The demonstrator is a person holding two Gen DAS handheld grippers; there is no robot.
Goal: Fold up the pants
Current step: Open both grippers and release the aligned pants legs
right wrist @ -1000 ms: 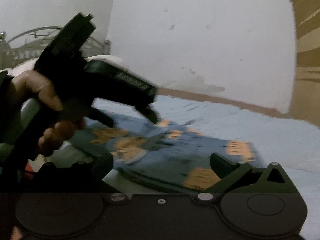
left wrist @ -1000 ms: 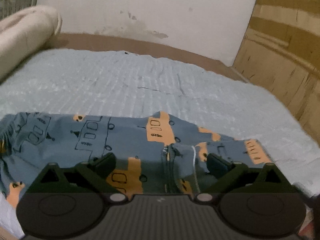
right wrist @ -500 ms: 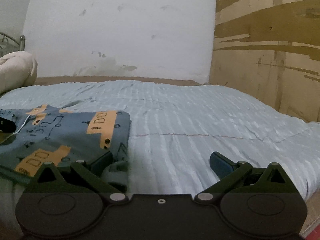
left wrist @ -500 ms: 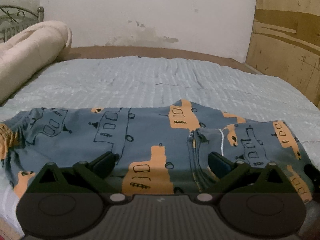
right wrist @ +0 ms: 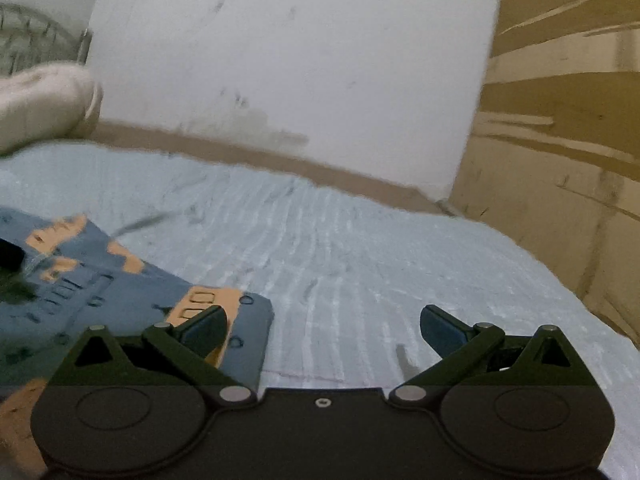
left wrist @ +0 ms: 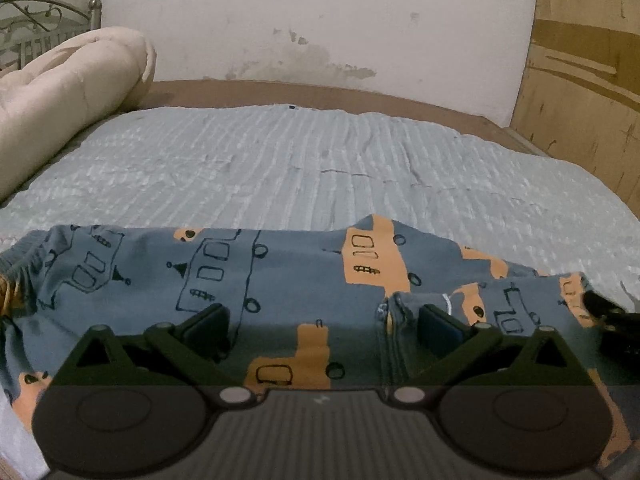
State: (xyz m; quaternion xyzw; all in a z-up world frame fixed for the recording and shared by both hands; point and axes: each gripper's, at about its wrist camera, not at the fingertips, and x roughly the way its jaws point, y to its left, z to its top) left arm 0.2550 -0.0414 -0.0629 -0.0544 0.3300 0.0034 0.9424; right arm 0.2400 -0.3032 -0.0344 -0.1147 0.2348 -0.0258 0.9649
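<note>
Pants [left wrist: 280, 280], blue-grey with orange and outlined vehicle prints, are lying flat across the near edge of the pale blue bedspread [left wrist: 320, 160], filling the left wrist view from 9 to 3 o'clock. The left gripper [left wrist: 324, 322] is hovering over them with its jaws spread wide, grasping nothing. In the right wrist view, which is blurring, the right gripper [right wrist: 322, 326] is also standing released and empty, the pants' corner sitting at its 9 o'clock. A cream rolled blanket [left wrist: 68, 80] is resting at 10 o'clock
</note>
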